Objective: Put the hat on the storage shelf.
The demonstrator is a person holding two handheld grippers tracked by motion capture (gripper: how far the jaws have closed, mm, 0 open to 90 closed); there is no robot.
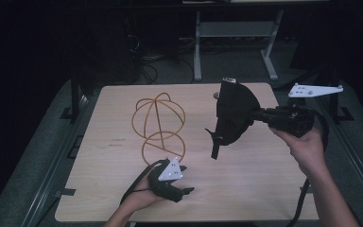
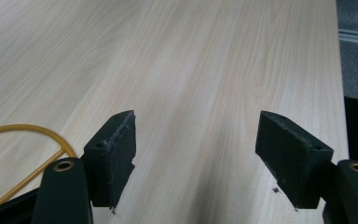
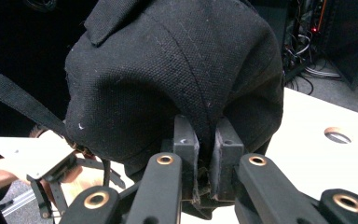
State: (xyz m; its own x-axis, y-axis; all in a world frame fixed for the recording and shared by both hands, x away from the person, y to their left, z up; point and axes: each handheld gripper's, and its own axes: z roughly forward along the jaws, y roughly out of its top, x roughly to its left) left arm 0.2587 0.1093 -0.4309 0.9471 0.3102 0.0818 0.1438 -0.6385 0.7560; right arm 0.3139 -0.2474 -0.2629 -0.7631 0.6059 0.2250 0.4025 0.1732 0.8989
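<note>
Left of the wire stand (image 1: 159,124), nothing but bare bench (image 1: 113,189) and a faint dark mark, too small to read. Just in front of the wire stand's lower ring, toward the person: left hand-held gripper (image 1: 185,180), jaws spread wide with nothing between them, resting low on the bench, its fingertip pads (image 2: 114,156) framing plain wood, one gold wire curve at the view's near left edge. Best kept there, open and ready to steady the wire stand once the cap comes across. Right of the wire stand, raised above the bench: black cap (image 1: 234,113), a strap dangling from its lower edge. Pinched by a fold of cloth in the right hand-held gripper (image 3: 207,154), jaws clamped tight with only fabric between them. Judged step: carrying the cap over to the domed top of the wire stand. Worth keeping the crown's opening facing down, lifting high enough for the strap to clear the wires, then lowering centred over the dome before loosening the pinch. No brand, label or legible writing on the cap, the wire stand or either hand-held gripper.
</note>
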